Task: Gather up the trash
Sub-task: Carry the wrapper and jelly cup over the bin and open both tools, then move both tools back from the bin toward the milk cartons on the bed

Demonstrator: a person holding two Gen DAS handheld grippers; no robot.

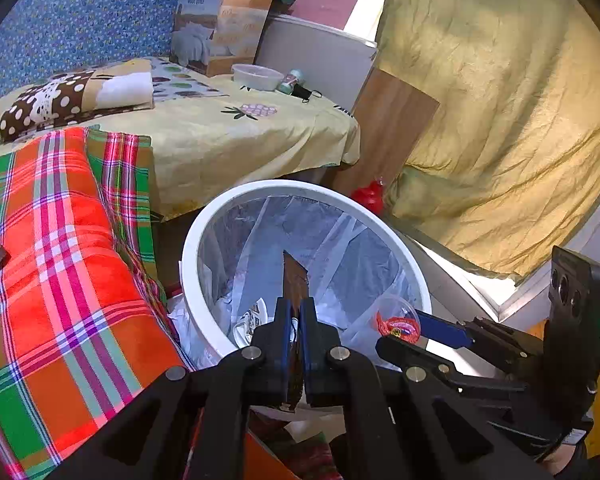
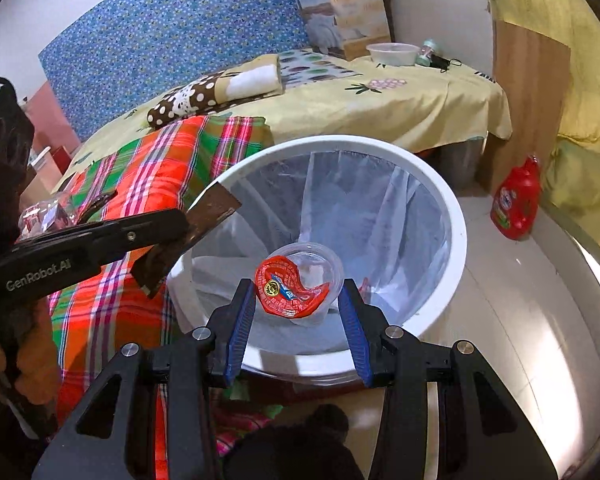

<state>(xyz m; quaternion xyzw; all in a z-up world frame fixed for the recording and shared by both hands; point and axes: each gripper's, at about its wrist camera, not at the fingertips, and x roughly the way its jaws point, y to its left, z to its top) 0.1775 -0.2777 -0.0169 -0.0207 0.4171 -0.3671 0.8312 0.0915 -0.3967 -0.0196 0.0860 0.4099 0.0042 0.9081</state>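
Observation:
A white round trash bin [image 1: 196, 240] [image 2: 456, 216] with a clear plastic liner stands on the floor beside the bed. My left gripper [image 1: 296, 312] is shut on a flat brown wrapper [image 1: 294, 276] and holds it over the bin's near rim; the wrapper also shows in the right wrist view [image 2: 208, 216]. My right gripper [image 2: 298, 292] holds a clear plastic cup [image 2: 316, 264] with a red peeled lid [image 2: 286, 288] between its blue pads, over the bin's opening. The right gripper [image 1: 404, 330] shows beside the left one, at the bin's right rim.
A red, green and orange plaid blanket [image 1: 72, 248] covers the bed edge left of the bin. Farther back on the yellow sheet lie a white bowl [image 1: 257, 77], a small can [image 1: 290, 81] and a black mask [image 1: 306, 94]. A red detergent bottle [image 2: 516, 204] stands on the floor.

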